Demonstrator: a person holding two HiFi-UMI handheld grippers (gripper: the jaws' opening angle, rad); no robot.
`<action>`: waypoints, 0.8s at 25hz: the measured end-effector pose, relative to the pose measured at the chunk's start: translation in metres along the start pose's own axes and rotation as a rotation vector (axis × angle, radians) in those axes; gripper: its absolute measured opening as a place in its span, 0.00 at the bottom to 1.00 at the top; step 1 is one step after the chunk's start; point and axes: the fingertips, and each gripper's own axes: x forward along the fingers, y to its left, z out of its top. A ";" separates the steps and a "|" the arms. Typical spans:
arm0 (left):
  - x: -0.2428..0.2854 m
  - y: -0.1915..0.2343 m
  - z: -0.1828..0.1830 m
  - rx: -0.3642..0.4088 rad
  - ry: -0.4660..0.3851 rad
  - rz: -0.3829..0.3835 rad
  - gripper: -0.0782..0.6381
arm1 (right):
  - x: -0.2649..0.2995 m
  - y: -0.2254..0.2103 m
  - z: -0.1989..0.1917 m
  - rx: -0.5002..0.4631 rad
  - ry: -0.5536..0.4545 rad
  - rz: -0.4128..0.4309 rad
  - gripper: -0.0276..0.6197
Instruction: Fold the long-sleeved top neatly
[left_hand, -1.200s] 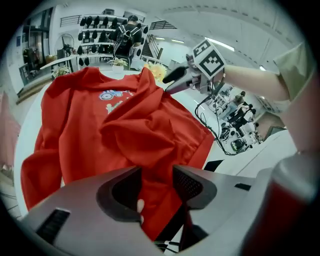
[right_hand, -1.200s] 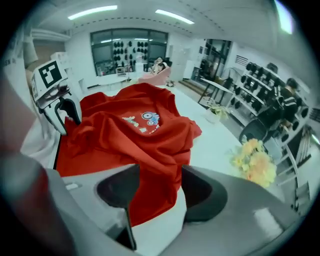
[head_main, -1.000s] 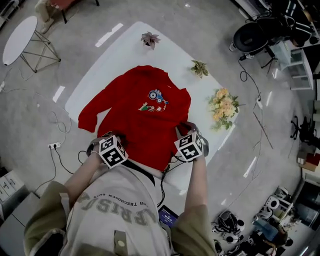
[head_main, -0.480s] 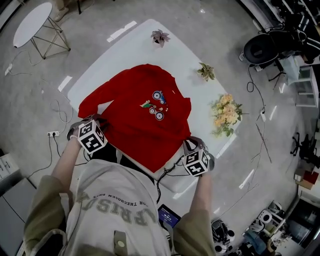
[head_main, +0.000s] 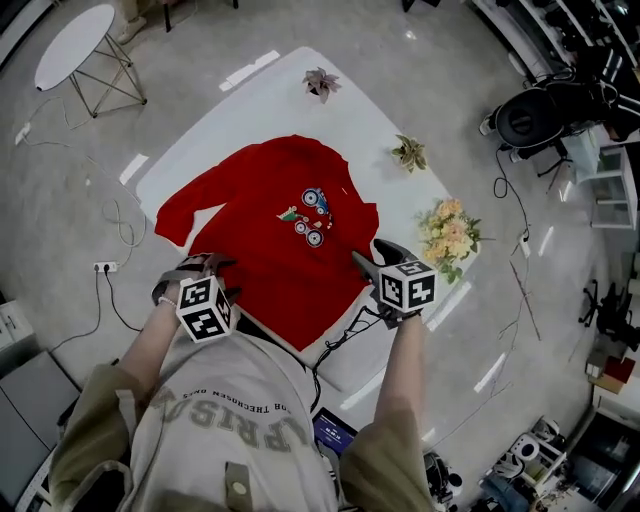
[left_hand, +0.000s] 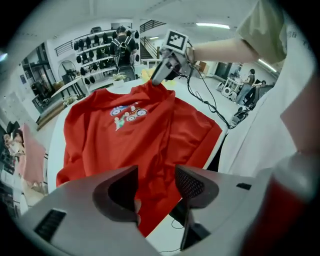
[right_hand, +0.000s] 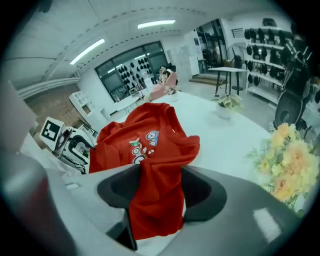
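Observation:
The red long-sleeved top (head_main: 270, 240) with a small vehicle print lies spread on the white table (head_main: 250, 90), its hem toward me. My left gripper (head_main: 195, 268) hovers over the near left hem. Its jaws have just been opening, and red cloth (left_hand: 140, 125) shows below the gap (left_hand: 155, 182), untouched by the pads. My right gripper (head_main: 368, 256) is at the near right side of the top. Its jaws have also just been opening, and a fold of the top (right_hand: 150, 145) stands loosely between them (right_hand: 157, 185).
Two small potted plants (head_main: 322, 82) (head_main: 408, 152) and a bouquet of flowers (head_main: 448, 228) stand along the table's far and right edges. A round side table (head_main: 75, 45), an office chair (head_main: 535, 115) and cables are on the floor around.
Both grippers swung outward along the near hem half a second ago, then came back in toward the top. The left one moved right, the right one moved up the picture.

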 end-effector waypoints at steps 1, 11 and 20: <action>0.005 -0.003 0.001 0.002 0.006 -0.009 0.43 | 0.005 -0.004 0.002 0.003 0.018 -0.016 0.40; 0.030 0.000 0.011 -0.007 0.003 -0.023 0.43 | -0.004 -0.123 0.052 0.030 0.018 -0.319 0.14; 0.023 0.016 0.018 -0.015 0.003 -0.005 0.44 | -0.005 -0.114 0.047 0.009 -0.034 -0.256 0.45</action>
